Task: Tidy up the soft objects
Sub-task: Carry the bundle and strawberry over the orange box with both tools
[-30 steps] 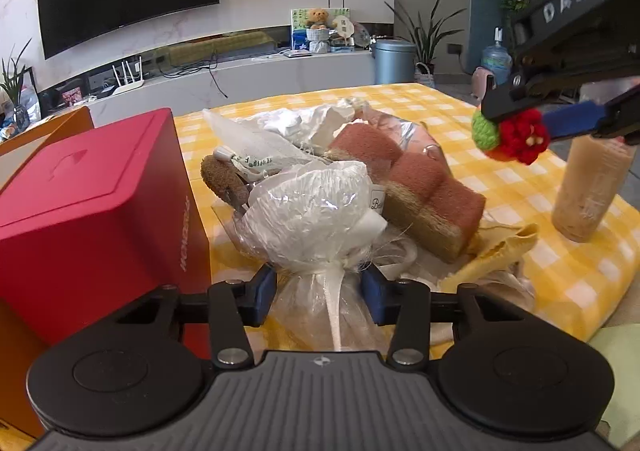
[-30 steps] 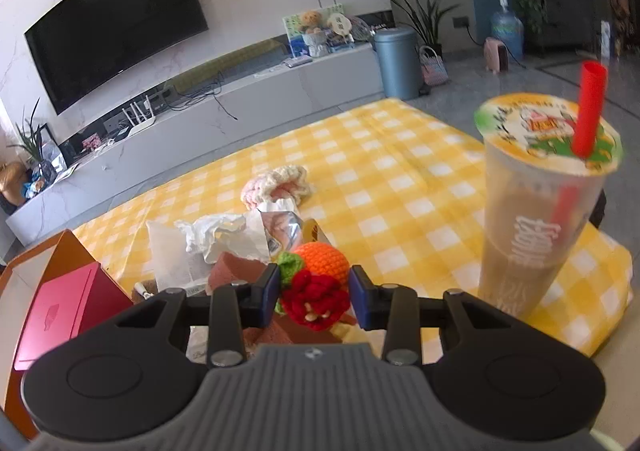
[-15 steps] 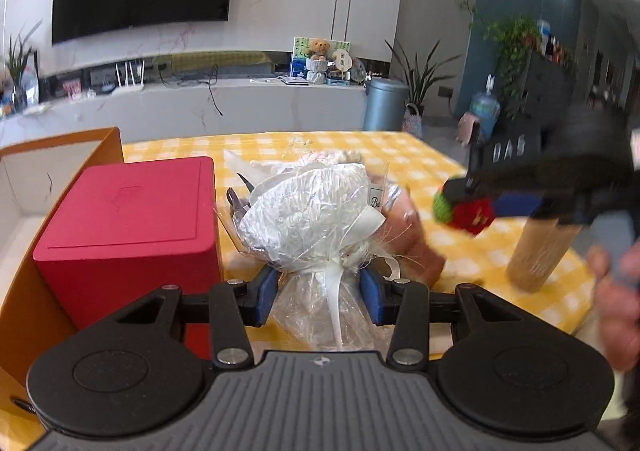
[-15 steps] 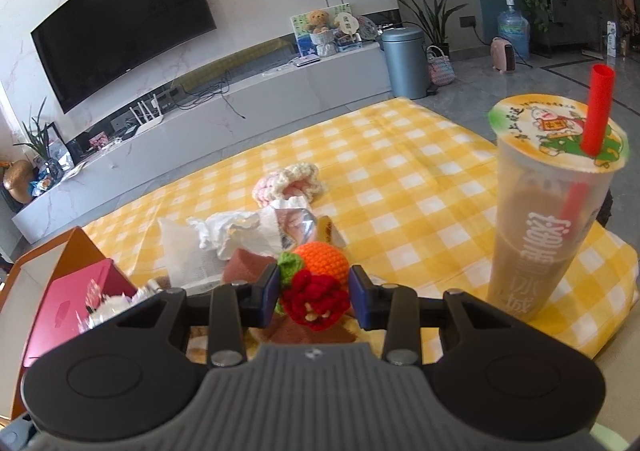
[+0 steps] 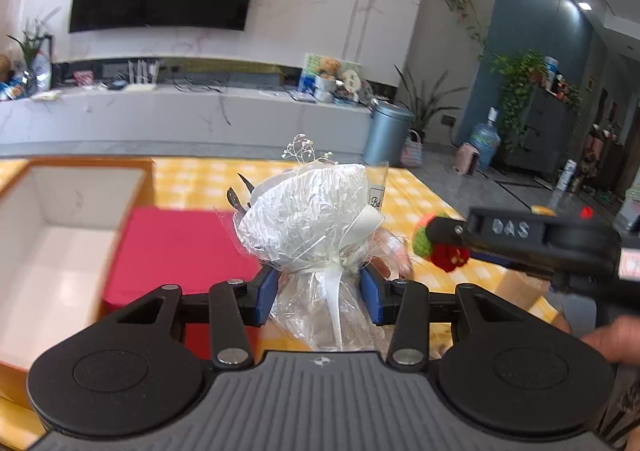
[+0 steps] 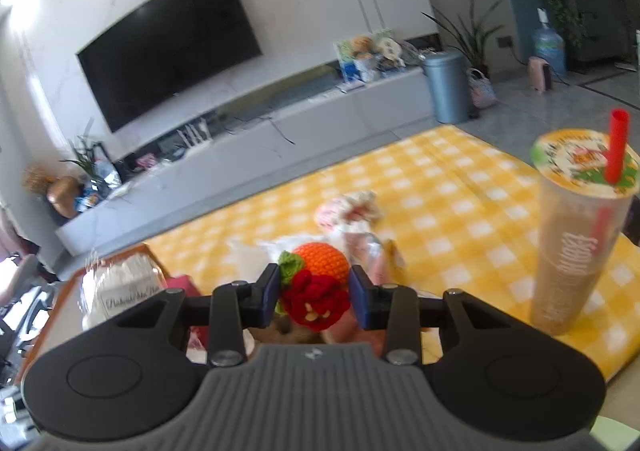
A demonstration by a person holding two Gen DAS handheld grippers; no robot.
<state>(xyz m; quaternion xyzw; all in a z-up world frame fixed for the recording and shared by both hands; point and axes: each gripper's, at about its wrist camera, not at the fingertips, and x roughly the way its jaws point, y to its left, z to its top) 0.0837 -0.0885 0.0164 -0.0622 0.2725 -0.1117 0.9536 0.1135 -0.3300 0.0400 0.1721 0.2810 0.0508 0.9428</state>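
Observation:
My left gripper (image 5: 319,293) is shut on the neck of a white cellophane-wrapped bouquet (image 5: 308,219) and holds it in the air over a red box (image 5: 176,247). The bouquet also shows at the left of the right wrist view (image 6: 120,287). My right gripper (image 6: 314,297) is shut on a crocheted orange-and-red flower toy (image 6: 316,283), held above the yellow checked tablecloth (image 6: 440,187). That gripper and toy (image 5: 436,245) show at the right of the left wrist view. An open orange box with a white inside (image 5: 60,243) lies at the left.
A tall milk-tea cup with a red straw (image 6: 580,227) stands at the right on the cloth. A pink crocheted piece (image 6: 348,211) and crumpled wrappers (image 6: 280,247) lie mid-table. A TV console (image 5: 180,111) and a grey bin (image 5: 386,133) stand beyond.
My left gripper has lifted the bouquet off the pile and swung left over the red and orange boxes. My right gripper has risen and moved left with the toy still held.

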